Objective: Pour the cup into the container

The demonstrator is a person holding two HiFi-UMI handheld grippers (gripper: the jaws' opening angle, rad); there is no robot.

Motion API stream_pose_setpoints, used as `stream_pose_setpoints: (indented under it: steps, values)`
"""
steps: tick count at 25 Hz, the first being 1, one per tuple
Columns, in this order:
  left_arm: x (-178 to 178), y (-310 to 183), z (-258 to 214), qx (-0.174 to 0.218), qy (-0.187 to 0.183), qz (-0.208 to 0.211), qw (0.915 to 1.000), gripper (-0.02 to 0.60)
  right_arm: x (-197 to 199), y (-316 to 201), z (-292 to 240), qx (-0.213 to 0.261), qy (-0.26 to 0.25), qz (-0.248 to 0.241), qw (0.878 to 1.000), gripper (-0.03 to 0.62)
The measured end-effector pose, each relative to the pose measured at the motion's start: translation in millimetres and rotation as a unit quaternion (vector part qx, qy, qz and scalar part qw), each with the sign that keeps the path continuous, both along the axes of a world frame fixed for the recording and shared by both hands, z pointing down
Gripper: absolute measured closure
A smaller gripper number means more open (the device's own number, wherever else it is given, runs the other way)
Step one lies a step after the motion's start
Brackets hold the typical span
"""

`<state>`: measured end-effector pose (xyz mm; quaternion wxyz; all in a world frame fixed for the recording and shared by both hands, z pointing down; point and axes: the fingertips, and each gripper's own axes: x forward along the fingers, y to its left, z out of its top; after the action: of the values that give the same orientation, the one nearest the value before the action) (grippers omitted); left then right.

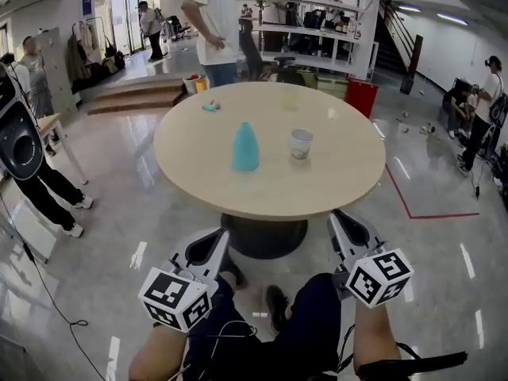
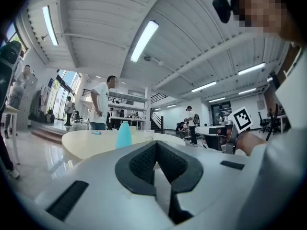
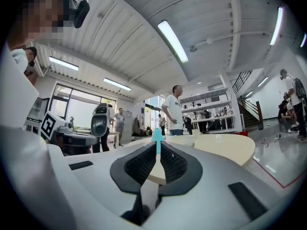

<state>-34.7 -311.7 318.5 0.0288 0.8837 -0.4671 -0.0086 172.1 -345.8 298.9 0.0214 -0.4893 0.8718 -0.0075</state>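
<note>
A blue cone-shaped container point(image 1: 244, 147) stands near the middle of the round beige table point(image 1: 198, 165). A white cup point(image 1: 301, 143) stands just right of it. Both grippers hang below the table's near edge, over my lap and well short of the two objects. My left gripper point(image 1: 217, 238) is shut with nothing in it, and so is my right gripper point(image 1: 340, 221). In the left gripper view the container point(image 2: 123, 135) and the cup point(image 2: 148, 135) show beyond the closed left gripper point(image 2: 156, 145). In the right gripper view the container point(image 3: 157, 134) rises just above the closed right gripper point(image 3: 158, 150).
A small teal object point(image 1: 210, 106) lies at the table's far left. A person in a white shirt point(image 1: 213, 22) stands behind the table, and another person point(image 1: 36, 173) stands at the left. A red bin point(image 1: 362, 96) and red floor tape point(image 1: 413, 209) are to the right.
</note>
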Motion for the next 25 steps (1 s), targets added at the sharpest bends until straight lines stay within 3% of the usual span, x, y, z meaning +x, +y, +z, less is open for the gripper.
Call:
stream_pose_setpoints:
  steps: [4,6,11,19,25]
  values:
    - [-9,-63,-10,0.005,-0.001,0.003,1.0000,0.581,-6,-60,-5,-0.002,0.007,0.011,1.000,0.564]
    - [-18,-100,-12,0.004,-0.001,0.001,1.0000,0.581,-10,-98,-3,-0.011,0.009,0.017,1.000,0.459]
    - [-45,-196,-3,-0.020,0.000,-0.018,0.9996,0.581,-12,-193,19,-0.068,0.017,0.031,0.997,0.290]
    - [-66,-279,22,-0.066,-0.012,-0.013,0.9977,0.581,-13,-267,52,-0.139,0.008,0.050,0.989,0.278]
    - [-65,-304,29,-0.075,-0.026,0.002,0.9969,0.581,-15,-284,63,-0.159,0.043,0.055,0.985,0.278]
